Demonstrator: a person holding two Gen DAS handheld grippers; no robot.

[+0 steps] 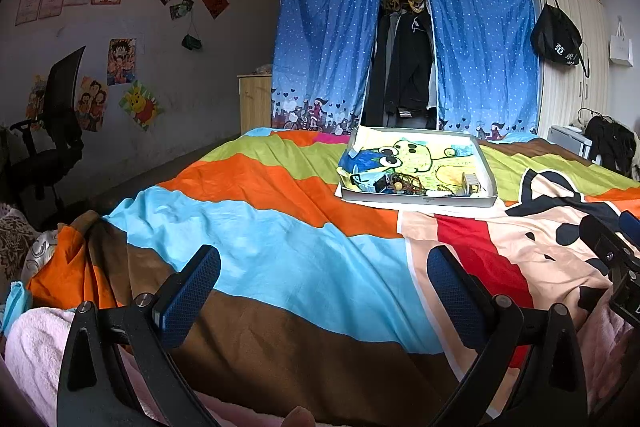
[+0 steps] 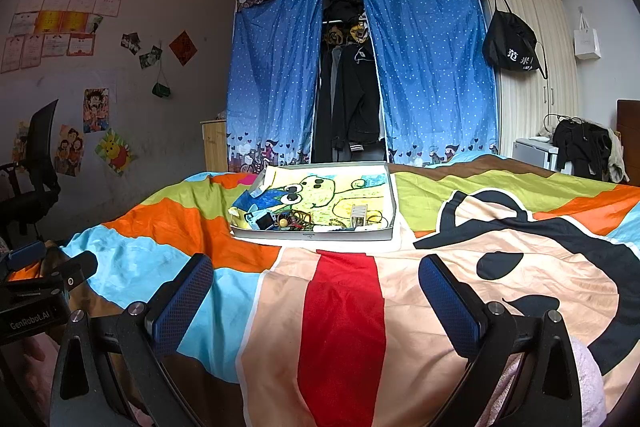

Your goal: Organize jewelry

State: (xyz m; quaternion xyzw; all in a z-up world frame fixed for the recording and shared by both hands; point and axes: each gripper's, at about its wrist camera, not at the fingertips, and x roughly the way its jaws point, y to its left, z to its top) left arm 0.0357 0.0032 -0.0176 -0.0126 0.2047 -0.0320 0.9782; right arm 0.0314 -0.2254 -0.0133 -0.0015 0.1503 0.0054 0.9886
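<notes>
Jewelry sits heaped at the near edge of the tray, well ahead of both claws. Left claw and right claw gape empty. Advise reaching in low, singling out one piece from the tangle.

Bed under a striped cartoon cover; a shallow white tray rests on it toward the far edge, jewelry inside.
</notes>
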